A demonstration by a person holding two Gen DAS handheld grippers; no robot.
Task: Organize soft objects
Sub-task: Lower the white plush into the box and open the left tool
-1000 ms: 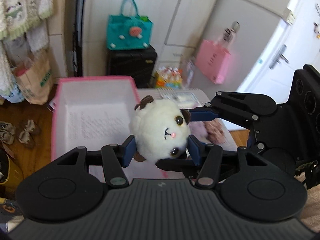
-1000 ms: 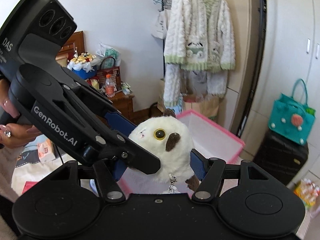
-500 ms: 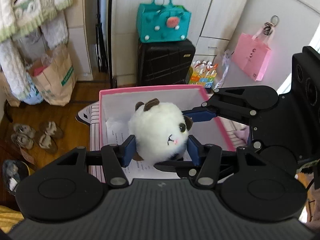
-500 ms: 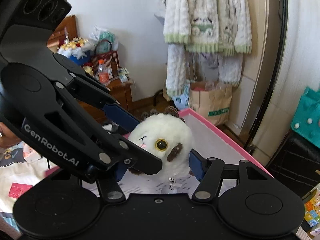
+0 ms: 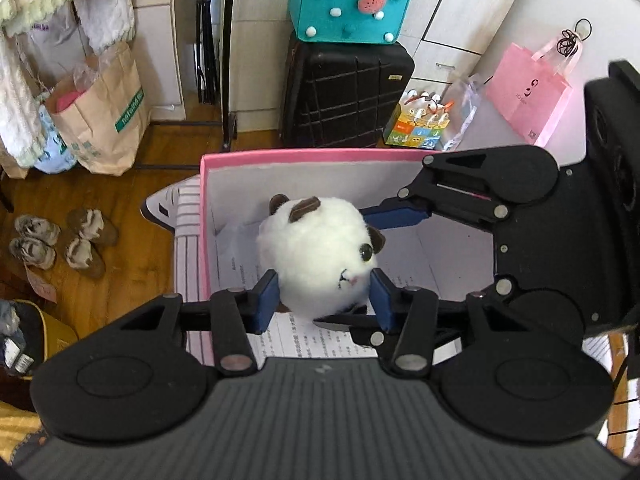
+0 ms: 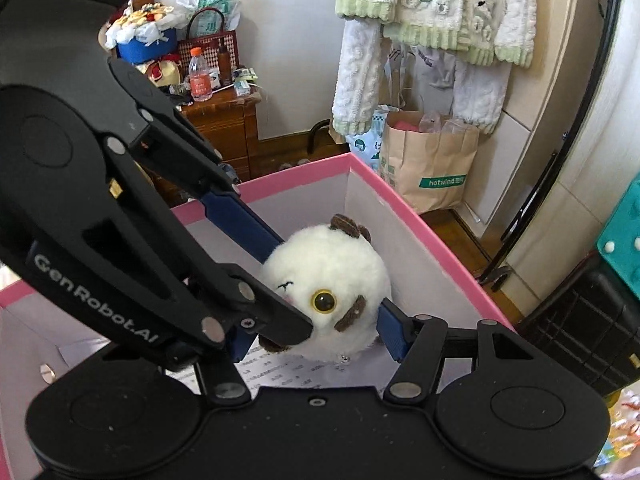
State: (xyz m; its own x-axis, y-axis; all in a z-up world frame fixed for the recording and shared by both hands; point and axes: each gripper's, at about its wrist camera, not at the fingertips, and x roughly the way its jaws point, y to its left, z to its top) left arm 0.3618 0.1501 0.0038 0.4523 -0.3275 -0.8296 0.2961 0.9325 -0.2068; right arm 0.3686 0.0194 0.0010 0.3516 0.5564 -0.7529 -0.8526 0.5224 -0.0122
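Observation:
A round white plush toy [image 5: 316, 256] with brown ears and a yellow eye [image 6: 332, 272] hangs inside a pink-rimmed box [image 5: 304, 156] with white walls [image 6: 400, 200]. Both grippers grip it at once. My left gripper [image 5: 324, 300] presses its blue pads on the toy's two sides, and its jaws are closing on the soft body. My right gripper [image 6: 316, 340] comes in from the right of the left wrist view and is shut on the same toy; its left pad is hidden behind the left gripper. A printed sheet [image 5: 320, 340] lies on the box floor under the toy.
Past the box stand a black suitcase [image 5: 344, 92] with a teal bag [image 5: 348, 0] on it, a pink bag [image 5: 528, 88] and a brown paper bag [image 5: 100, 116]. Slippers [image 5: 60, 240] lie on the wood floor. Fleece clothes [image 6: 436, 8] hang above; a wooden cabinet [image 6: 224, 120] stands behind.
Both grippers have carried the plush toy forward and down, from above the box's near edge to inside it. The left jaws have drawn closer together on the toy.

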